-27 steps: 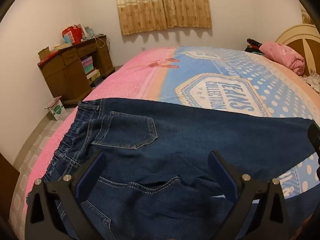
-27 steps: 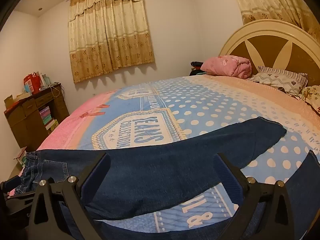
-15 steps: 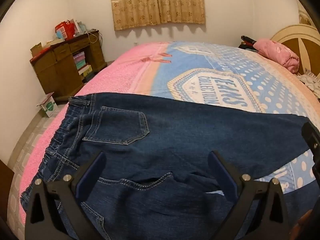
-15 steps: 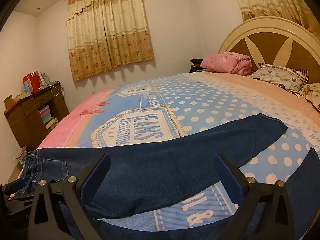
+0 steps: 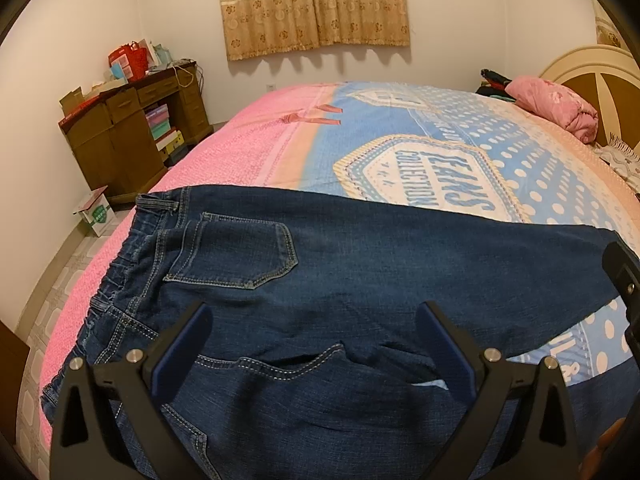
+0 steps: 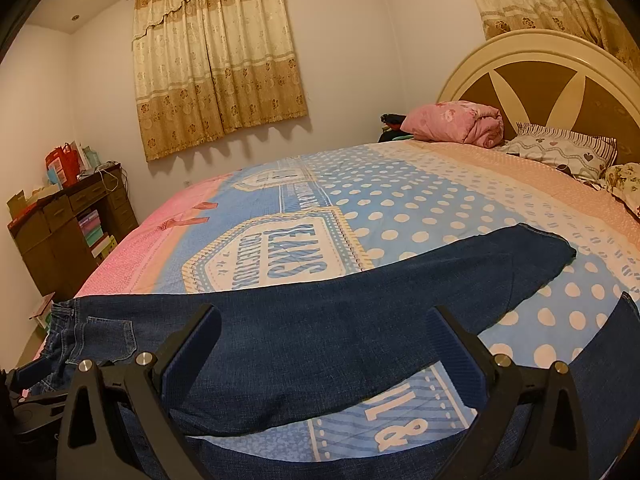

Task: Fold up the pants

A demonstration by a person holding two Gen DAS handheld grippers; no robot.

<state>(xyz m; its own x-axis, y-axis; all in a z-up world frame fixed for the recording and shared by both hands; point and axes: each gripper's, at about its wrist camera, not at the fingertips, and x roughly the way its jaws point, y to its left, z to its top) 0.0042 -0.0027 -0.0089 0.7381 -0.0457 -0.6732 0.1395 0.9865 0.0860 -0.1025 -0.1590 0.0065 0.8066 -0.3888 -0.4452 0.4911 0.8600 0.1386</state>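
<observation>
Dark blue jeans lie spread flat on the bed, waistband at the left edge, back pockets up, legs running to the right. My left gripper hovers open over the seat and crotch seam, nothing between its fingers. In the right wrist view the far leg of the jeans stretches across to its hem at the right, and a second leg shows at the lower right. My right gripper stands open above that far leg, holding nothing. The left gripper's tip shows at the lower left.
The bed cover is pink, blue and polka-dotted. A rolled pink blanket and pillows lie by the headboard. A brown desk with boxes stands against the left wall, with a small carton on the floor.
The left gripper has tilted and shifted slightly over the jeans, so the waistband sits lower in view. The right gripper has risen a little. The jeans have not moved.
</observation>
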